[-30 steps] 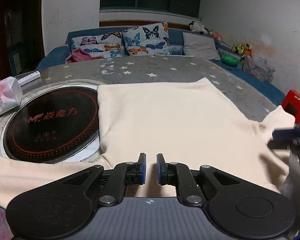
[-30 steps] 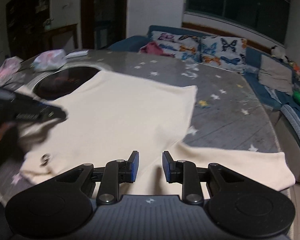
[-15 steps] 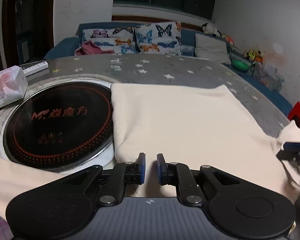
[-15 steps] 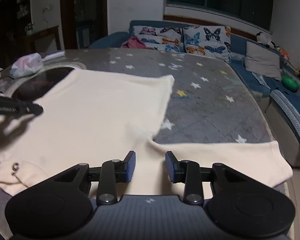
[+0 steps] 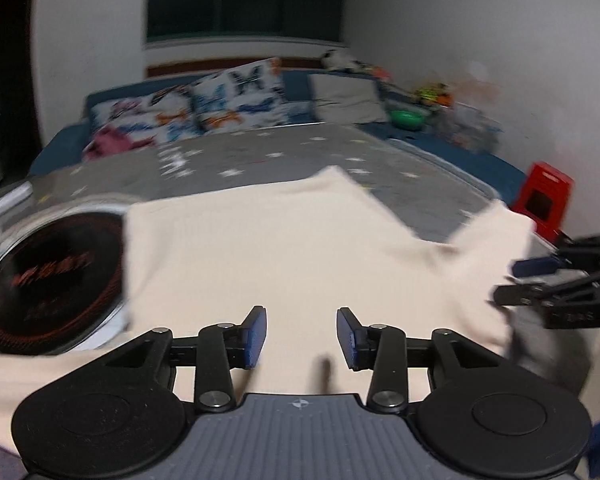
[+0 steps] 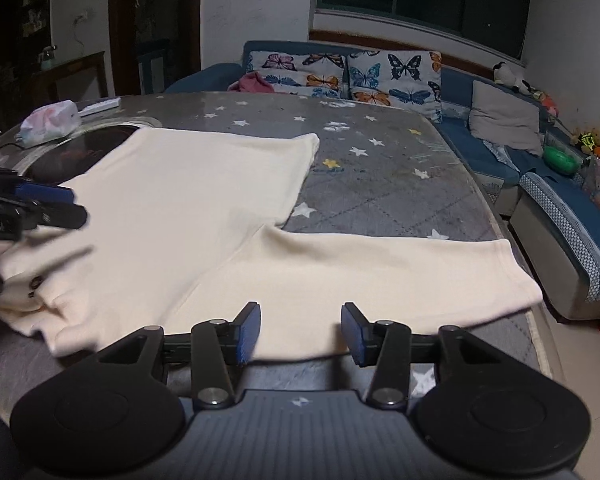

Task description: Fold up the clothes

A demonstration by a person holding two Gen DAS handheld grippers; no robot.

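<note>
While the cream shirt (image 6: 188, 200) lies flat on the table (image 6: 380, 184), both grippers hover at its near edge, jaws opening on nothing. Its right sleeve (image 6: 380, 272) runs rightward just beyond the right gripper (image 6: 300, 330), well apart from the left gripper (image 5: 301, 336).

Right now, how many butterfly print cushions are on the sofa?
2, side by side on the blue sofa behind the table: the left cushion next to a pink cloth, the right cushion beside a plain grey pillow. More may be hidden.
</note>
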